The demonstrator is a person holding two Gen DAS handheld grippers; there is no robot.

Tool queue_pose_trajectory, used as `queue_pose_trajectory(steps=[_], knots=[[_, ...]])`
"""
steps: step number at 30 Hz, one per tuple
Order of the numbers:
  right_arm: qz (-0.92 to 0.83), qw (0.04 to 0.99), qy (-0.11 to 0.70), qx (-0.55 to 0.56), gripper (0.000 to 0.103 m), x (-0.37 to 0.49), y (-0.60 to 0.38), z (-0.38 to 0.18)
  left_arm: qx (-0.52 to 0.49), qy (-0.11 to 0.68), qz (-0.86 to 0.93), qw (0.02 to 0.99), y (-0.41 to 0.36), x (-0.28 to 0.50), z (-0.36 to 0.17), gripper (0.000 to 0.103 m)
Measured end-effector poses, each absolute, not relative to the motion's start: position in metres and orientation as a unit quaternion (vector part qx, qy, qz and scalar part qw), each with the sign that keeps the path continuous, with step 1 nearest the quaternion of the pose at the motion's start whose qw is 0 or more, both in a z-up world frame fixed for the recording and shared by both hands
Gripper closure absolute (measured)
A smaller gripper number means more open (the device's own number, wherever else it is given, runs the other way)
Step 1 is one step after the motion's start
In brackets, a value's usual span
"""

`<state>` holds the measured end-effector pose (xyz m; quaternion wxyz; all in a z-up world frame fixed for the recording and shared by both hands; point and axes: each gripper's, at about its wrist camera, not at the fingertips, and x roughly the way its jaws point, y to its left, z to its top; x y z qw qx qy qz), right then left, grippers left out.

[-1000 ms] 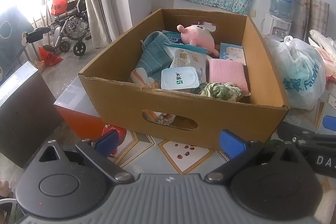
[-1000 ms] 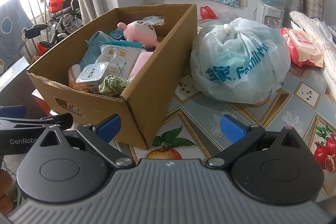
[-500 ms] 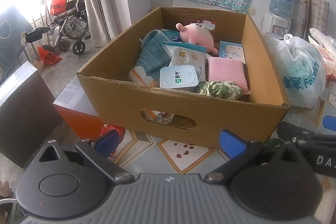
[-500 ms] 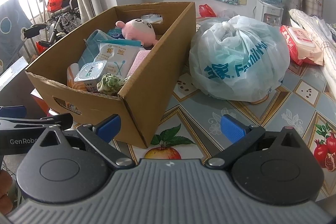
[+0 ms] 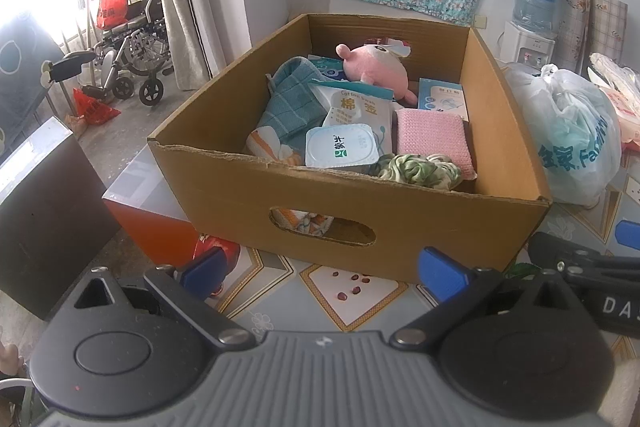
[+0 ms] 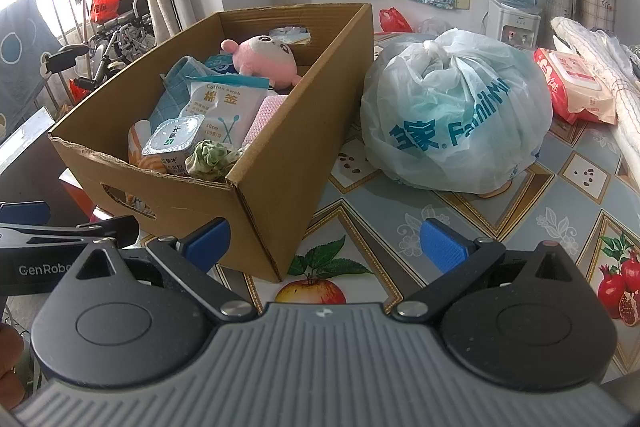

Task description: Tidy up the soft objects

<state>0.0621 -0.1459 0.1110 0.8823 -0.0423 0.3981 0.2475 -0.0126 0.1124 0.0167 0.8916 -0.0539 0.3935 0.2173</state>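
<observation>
cardboard box [image 5: 360,219] of soft objects is seen mid-frame, both the left gripper [image 5: 322,273] and right gripper [image 6: 326,241] held open and empty below it, so a reach inside is judged next.

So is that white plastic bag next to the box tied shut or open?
Tied shut: the plastic bag has its top knotted, beside the box on the table.

Patterned table [image 6: 460,223] (fruit prints) bears cardboard box [image 6: 276,163], tied plastic bag [image 6: 452,115].

Cardboard box [image 5: 360,211] open-topped, crowded inside; tied plastic bag [image 6: 452,119] just beside; tablecloth [image 6: 460,211] bare nearer.
</observation>
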Motion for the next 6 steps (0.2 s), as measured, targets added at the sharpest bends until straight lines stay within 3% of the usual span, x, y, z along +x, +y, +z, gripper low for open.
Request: queue_pose_trajectory(steps=[6], knots=[[0.248,0.882,0.398,-0.042,0.001,0.0620,-0.1463,0.1109,-0.055,0.393,0.217,0.892,0.1126,-0.0127,0.0167,0.000]])
